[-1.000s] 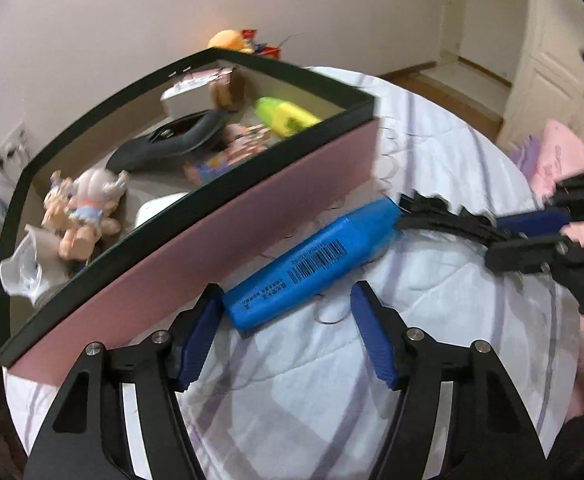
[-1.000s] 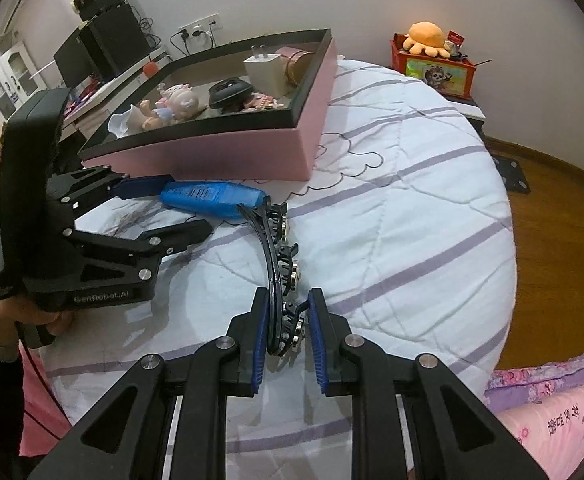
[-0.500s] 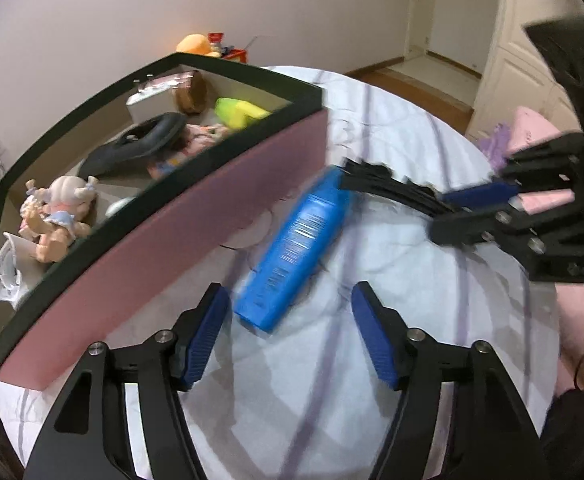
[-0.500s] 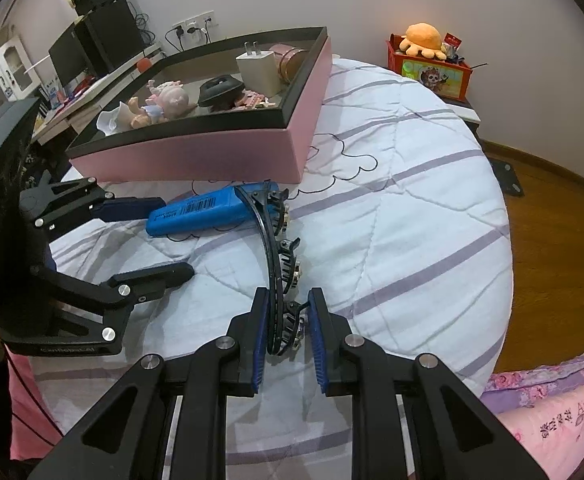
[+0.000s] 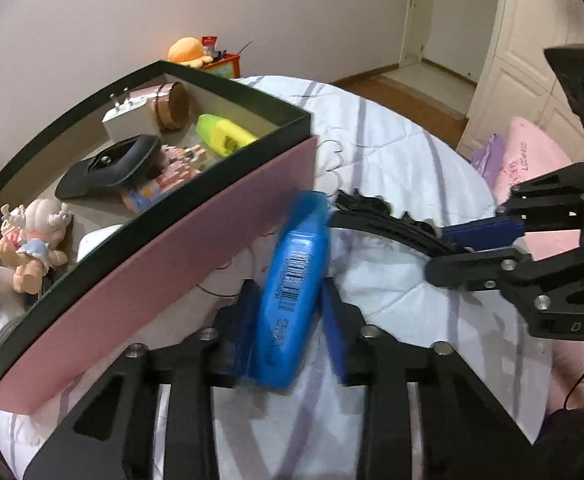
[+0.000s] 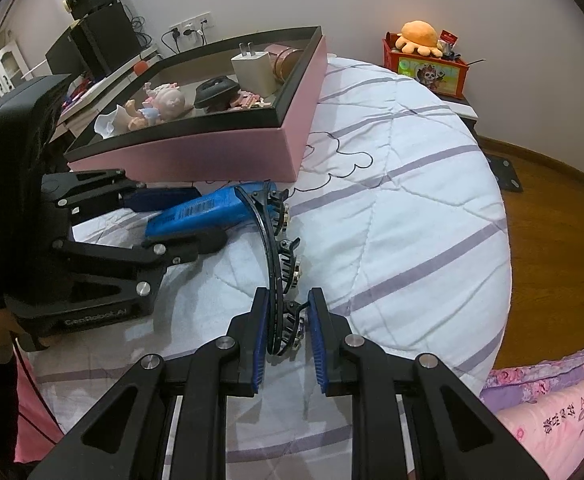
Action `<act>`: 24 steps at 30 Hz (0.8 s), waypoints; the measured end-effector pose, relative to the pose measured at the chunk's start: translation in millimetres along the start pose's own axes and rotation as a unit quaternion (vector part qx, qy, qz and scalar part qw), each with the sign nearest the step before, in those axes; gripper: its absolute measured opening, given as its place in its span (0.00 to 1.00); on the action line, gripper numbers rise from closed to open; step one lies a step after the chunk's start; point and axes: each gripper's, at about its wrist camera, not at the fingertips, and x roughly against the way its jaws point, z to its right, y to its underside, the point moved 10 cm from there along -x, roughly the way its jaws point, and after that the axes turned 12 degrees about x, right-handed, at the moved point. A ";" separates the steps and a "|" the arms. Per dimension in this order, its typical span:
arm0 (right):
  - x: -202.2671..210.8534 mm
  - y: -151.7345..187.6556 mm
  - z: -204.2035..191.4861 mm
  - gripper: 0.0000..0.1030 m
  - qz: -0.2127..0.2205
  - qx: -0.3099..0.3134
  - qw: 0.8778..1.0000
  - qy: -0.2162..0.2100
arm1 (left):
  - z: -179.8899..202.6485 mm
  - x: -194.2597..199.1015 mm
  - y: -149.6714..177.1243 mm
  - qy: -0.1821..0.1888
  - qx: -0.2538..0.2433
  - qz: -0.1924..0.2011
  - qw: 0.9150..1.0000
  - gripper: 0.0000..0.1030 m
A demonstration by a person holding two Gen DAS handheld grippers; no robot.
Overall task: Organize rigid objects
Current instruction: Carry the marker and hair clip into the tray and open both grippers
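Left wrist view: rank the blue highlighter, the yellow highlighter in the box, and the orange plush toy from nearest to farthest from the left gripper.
1. Blue highlighter: between the left gripper pads, on the bed.
2. Yellow highlighter: inside the pink box, far corner.
3. Orange plush toy: beyond the box, by the wall.

Left gripper (image 5: 287, 316): angled downward, jaws just closing, pads gripping; right gripper (image 6: 285, 336): angled downward, clamped.

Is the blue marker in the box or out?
Out. The marker lies on the bedspread beside the box, between the left gripper's pads.
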 end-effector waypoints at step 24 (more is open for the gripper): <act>40.7 -30.2 -52.4 0.19 0.052 0.035 0.996 -0.060 | -61.8 88.2 34.7 -0.063 0.144 0.053 0.986 0.25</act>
